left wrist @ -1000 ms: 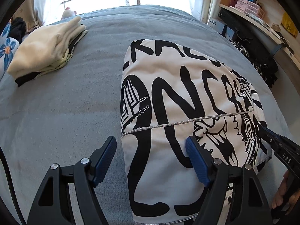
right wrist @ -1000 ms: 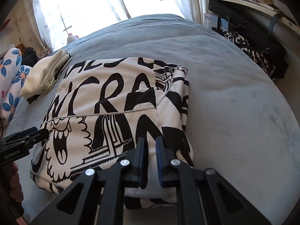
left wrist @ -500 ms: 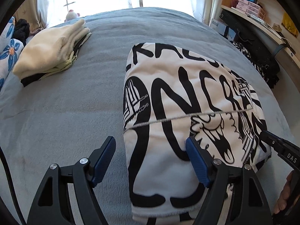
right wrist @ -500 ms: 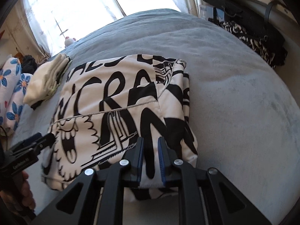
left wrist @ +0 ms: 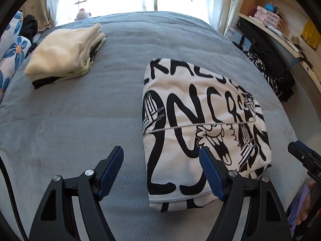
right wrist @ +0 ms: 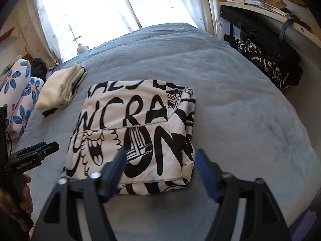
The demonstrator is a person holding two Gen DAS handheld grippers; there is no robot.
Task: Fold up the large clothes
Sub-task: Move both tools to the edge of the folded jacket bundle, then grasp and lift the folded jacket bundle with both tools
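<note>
Both wrist cameras are looking steeply down from close above — the left one facing the folded black-and-white lettered garment [left wrist: 202,120] from its left, the right one from its right, both sharing the grey fleece bedspread [right wrist: 230,92].

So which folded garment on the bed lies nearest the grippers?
The white garment with black lettering, just beyond both grippers; the cream folded stack lies farther back.

Each black hand-held gripper [left wrist: 160,168] has blue ribbed pads, silver screws, perhaps a purple sleeve.
</note>
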